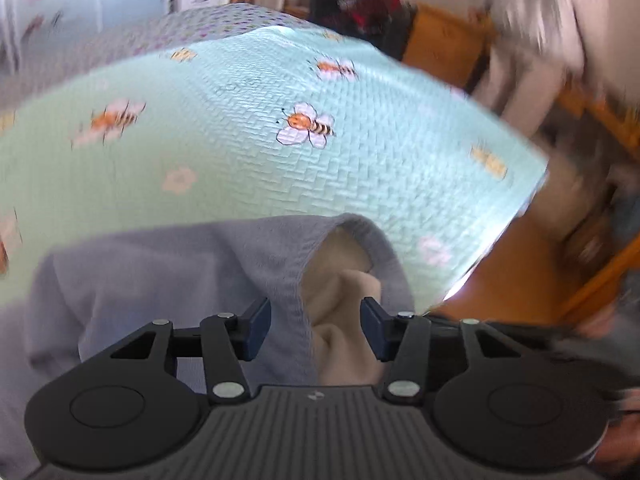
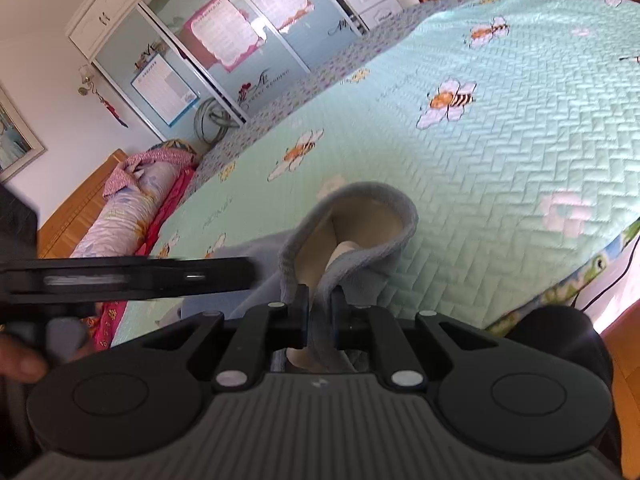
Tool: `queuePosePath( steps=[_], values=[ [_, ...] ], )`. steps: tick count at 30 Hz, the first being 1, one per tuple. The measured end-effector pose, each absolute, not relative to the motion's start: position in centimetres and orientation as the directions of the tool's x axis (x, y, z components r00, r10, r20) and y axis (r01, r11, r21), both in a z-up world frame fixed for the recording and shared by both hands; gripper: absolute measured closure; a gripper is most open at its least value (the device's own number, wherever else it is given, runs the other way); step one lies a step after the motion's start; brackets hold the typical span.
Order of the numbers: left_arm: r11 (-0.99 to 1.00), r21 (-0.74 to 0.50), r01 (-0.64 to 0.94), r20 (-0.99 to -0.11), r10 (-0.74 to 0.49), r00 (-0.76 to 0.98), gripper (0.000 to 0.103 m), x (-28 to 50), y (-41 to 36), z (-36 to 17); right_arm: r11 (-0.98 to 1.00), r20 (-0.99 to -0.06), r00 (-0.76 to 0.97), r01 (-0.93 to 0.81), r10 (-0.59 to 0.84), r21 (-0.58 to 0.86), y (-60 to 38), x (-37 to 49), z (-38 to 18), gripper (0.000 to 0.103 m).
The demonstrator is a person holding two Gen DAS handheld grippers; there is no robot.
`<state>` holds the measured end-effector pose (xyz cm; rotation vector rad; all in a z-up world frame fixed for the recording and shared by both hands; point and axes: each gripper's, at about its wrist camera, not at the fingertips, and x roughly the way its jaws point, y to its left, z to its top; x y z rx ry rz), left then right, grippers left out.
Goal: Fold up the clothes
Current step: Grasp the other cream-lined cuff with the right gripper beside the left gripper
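- currently, right gripper [image 2: 320, 312] clamps the grey garment [image 2: 360, 216] hem at lower centre.
- left gripper [image 1: 316, 328] stands open above the garment, pads clear of it.
- bee-print quilt [image 2: 500, 140] fills the upper right.

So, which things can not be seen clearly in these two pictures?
- Grey garment: its lower part is hidden behind the left tongs in the left wrist view, so its type is unclear.
- Room beyond the bed quilt: smeared by motion blur, left wrist view.
- Right tongs: the pinched garment edge hides the pads, right wrist view.
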<state>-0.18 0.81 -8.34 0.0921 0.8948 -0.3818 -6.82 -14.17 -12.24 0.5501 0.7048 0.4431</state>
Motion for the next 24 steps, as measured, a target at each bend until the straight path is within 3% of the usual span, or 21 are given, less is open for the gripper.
queuePosePath(
  steps=[4,6,8,11,24],
  values=[
    [0.926,0.049,0.374,-0.82,-0.177,0.545,0.049,1.4,-0.5,-10.8,0.751,-0.46,0.678,-0.211,0.574,0.626,-14.4,-6.7,-12.3,0.097],
    [0.933,0.043,0.358,-0.833,-0.165,0.529,0.056,2.3,-0.3,-11.8,0.748,-0.455,0.678,-0.218,0.578,0.626,-14.3,-6.7,-12.2,0.098],
    [0.94,0.024,0.34,-0.839,-0.166,0.518,0.09,2.9,0.0,-12.5,0.746,-0.456,0.68,-0.206,0.575,0.634,-14.6,-6.6,-12.5,0.098],
    [0.95,-0.017,0.312,-0.836,-0.185,0.517,0.098,3.0,0.8,-13.2,0.732,-0.448,0.684,-0.188,0.576,0.655,-15.1,-6.6,-12.9,0.098],
    [0.977,-0.183,0.109,-0.707,-0.207,0.676,0.099,1.2,7.6,-8.2,0.711,-0.4,0.685,-0.248,0.609,0.658,-14.6,-6.9,-11.9,0.098]
  ],
)
